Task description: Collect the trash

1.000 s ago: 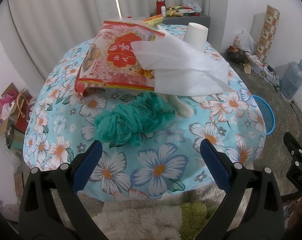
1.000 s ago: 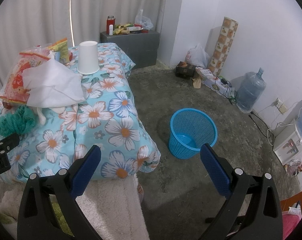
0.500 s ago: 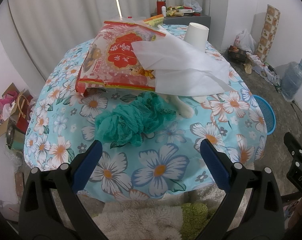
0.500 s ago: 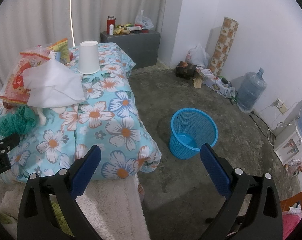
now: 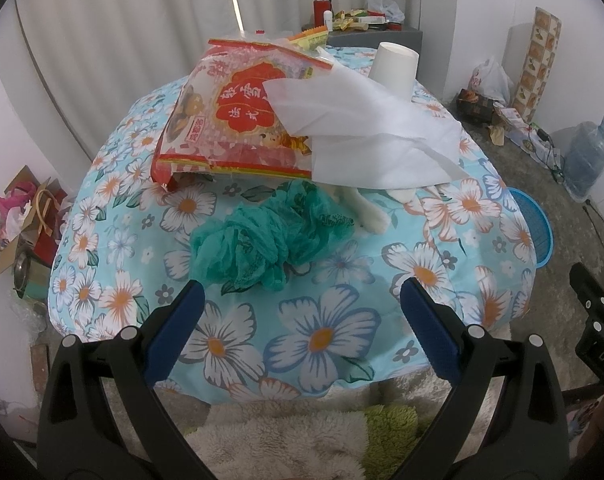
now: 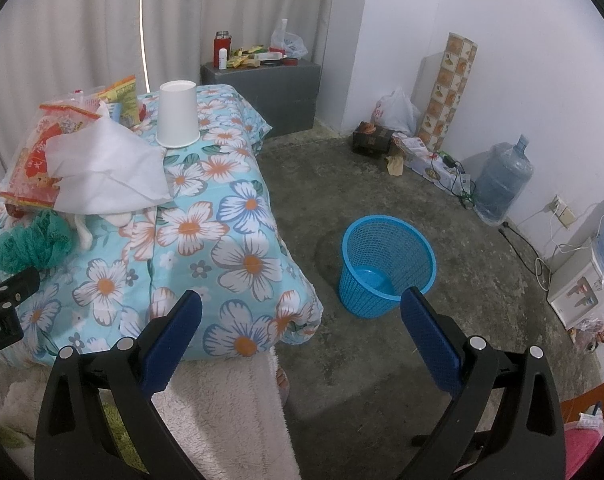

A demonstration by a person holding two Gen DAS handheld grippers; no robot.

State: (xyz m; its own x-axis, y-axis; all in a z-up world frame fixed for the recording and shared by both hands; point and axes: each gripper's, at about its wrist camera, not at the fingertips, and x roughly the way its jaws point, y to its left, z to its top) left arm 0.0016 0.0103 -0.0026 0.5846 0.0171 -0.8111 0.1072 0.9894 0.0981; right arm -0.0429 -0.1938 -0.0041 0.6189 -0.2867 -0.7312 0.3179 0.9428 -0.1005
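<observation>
A table under a floral blue cloth (image 5: pixel 321 332) carries the trash: a crumpled teal net (image 5: pixel 262 236), a red snack bag (image 5: pixel 230 120), a white tissue (image 5: pixel 373 136) draped over the bag, and an upturned white paper cup (image 5: pixel 393 66). My left gripper (image 5: pixel 302 320) is open, just short of the teal net, with nothing between its fingers. In the right wrist view the same tissue (image 6: pixel 106 172), cup (image 6: pixel 178 120) and net (image 6: pixel 30 244) lie at the left. My right gripper (image 6: pixel 302 328) is open and empty over the floor, with a blue mesh basket (image 6: pixel 385 268) ahead of it on the right.
A grey cabinet (image 6: pixel 278 88) with a red flask and small packets stands behind the table. A water jug (image 6: pixel 501 184), cables and bags line the right wall. A fluffy white rug (image 6: pixel 226 412) lies below the table's front edge. Boxes and clutter (image 5: pixel 22 224) sit left of the table.
The left gripper has crept slightly closer to the table, so the teal net looks a little nearer. The right view is almost unchanged. Both grippers stay open.
</observation>
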